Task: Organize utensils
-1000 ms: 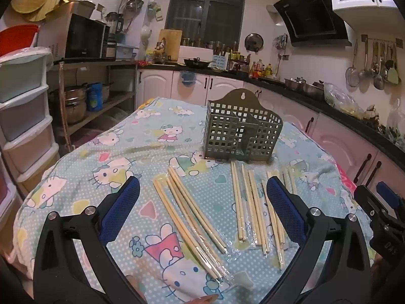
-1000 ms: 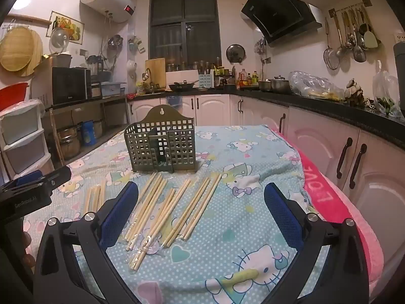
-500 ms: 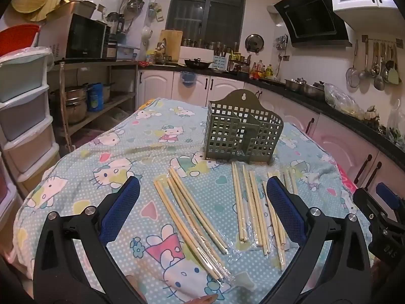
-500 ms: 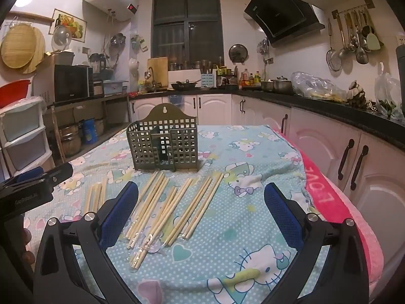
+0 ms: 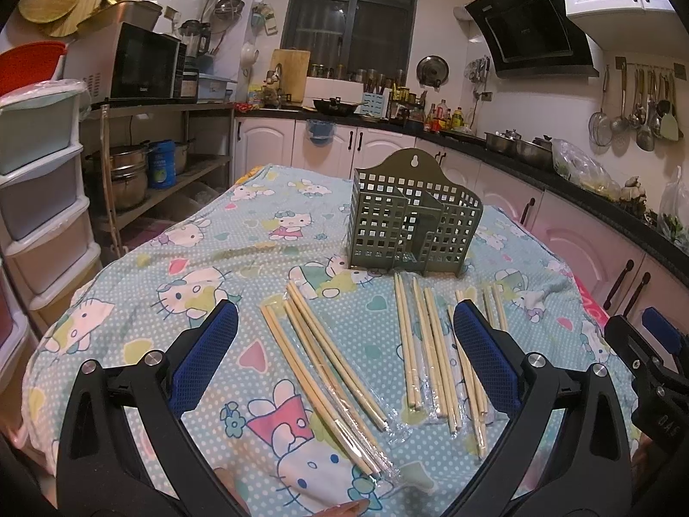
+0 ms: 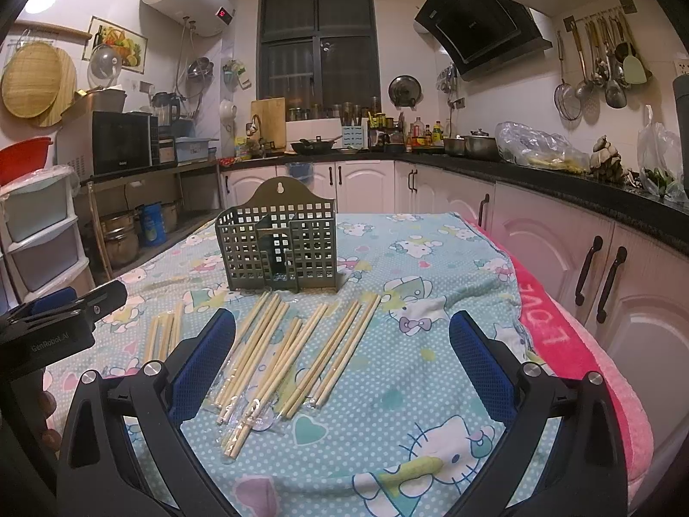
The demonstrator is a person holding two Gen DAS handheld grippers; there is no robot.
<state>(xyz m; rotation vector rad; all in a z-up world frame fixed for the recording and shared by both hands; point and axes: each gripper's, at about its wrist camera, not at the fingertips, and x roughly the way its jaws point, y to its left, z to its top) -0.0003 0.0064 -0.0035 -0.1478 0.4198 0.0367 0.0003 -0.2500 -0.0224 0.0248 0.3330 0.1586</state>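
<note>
A green lattice utensil holder (image 5: 413, 217) (image 6: 280, 243) stands upright on the cartoon-print tablecloth (image 5: 181, 267). In front of it lie several wooden chopsticks, some in clear wrappers: one bunch (image 5: 327, 366) to the left and another bunch (image 5: 435, 353) to the right in the left wrist view. The right wrist view has the main spread of chopsticks (image 6: 293, 344) ahead and a few more chopsticks (image 6: 163, 334) to the left. My left gripper (image 5: 344, 353) hovers open over the left bunch. My right gripper (image 6: 340, 357) hovers open over the spread. Neither holds anything.
White drawer units (image 5: 38, 198) and a metal shelf with pots (image 5: 142, 163) stand left of the table. Kitchen cabinets and a dark counter (image 6: 581, 198) run along the right. A pink cloth (image 6: 572, 344) covers the table's right edge. The other gripper (image 5: 646, 370) shows at the right.
Both grippers have drifted only slightly; the holder and chopsticks lie where they were. Both stay open.
</note>
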